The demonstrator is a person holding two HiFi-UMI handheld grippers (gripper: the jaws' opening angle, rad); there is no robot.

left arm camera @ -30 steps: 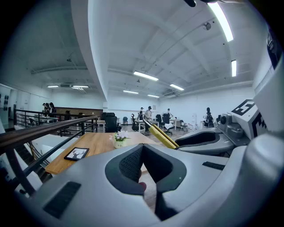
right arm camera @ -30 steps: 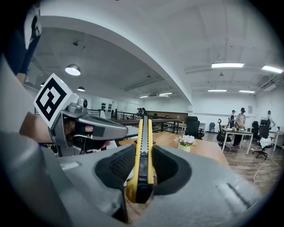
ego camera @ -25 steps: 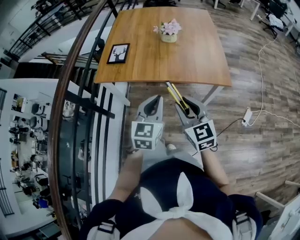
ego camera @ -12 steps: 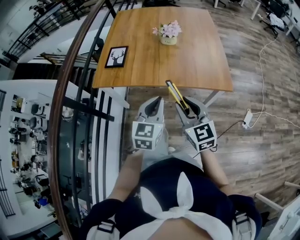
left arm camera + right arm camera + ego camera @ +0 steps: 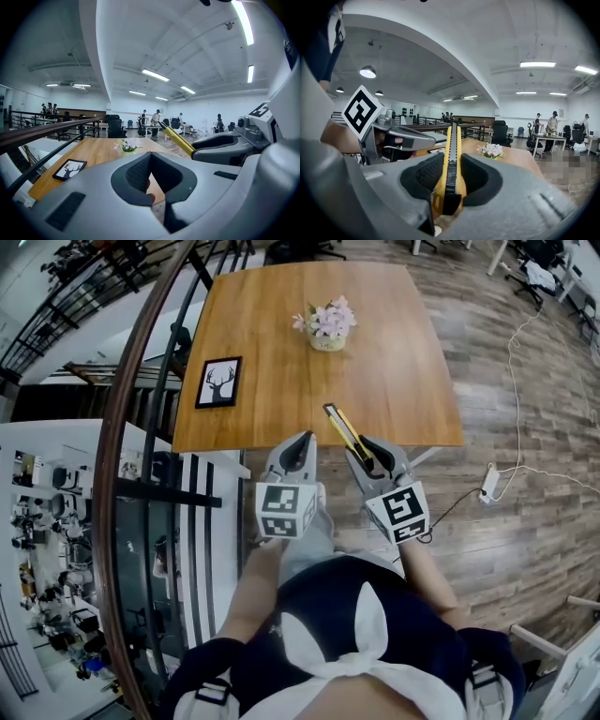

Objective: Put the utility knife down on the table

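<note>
Your right gripper (image 5: 367,452) has its fingers closed tight on the yellow utility knife (image 5: 451,161). It holds the knife near its back end, so the long front part sticks out ahead. The knife is up in the air, with its tip just over the near edge of the desk (image 5: 403,352). It is not lying down yet. Your left gripper (image 5: 151,154) is just beside it on the left, fingers pressed together with nothing in them. I think you should reach a bit farther over the bare wood, well short of the flowers (image 5: 325,322) and right of the little deer picture (image 5: 217,382). Go down slowly until the knife lies flat on the desk, then let go
</note>
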